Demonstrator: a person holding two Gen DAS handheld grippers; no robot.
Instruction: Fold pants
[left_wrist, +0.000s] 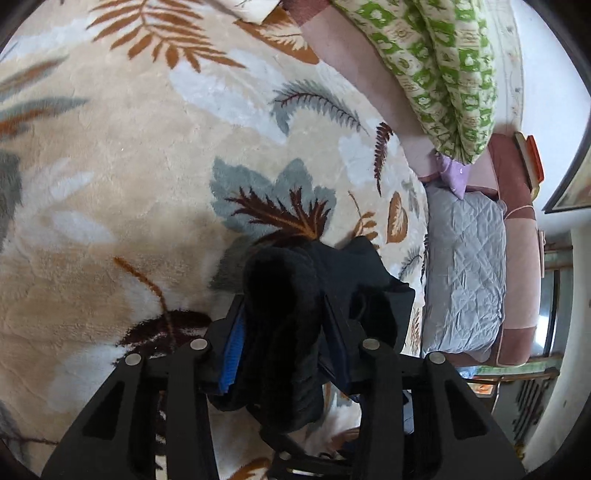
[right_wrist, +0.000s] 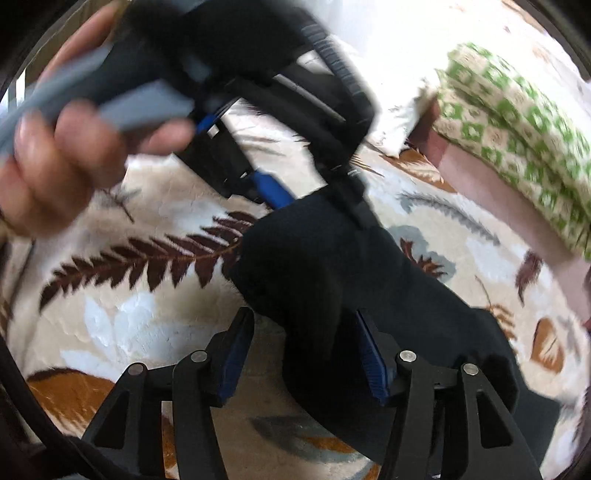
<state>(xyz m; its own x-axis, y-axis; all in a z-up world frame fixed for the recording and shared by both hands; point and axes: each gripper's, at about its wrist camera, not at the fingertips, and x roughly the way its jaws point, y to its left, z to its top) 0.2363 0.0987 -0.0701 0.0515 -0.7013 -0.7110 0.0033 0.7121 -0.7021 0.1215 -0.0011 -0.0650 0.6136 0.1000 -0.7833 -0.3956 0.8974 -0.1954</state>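
The black pants (left_wrist: 295, 314) hang bunched between the blue pads of my left gripper (left_wrist: 284, 325), which is shut on the fabric and holds it above the leaf-patterned blanket. In the right wrist view the pants (right_wrist: 314, 266) run from the other gripper (right_wrist: 280, 195) above down into my right gripper (right_wrist: 306, 354). Its blue pads stand apart with thick cloth between them, touching the right pad (right_wrist: 373, 365). A hand (right_wrist: 55, 162) holds the left gripper's grey handle.
The cream blanket with brown and grey leaves (left_wrist: 147, 166) covers the bed. A green-patterned quilt (left_wrist: 443, 74) and a grey quilted pillow (left_wrist: 465, 273) lie along the right side. The right wrist view is motion-blurred.
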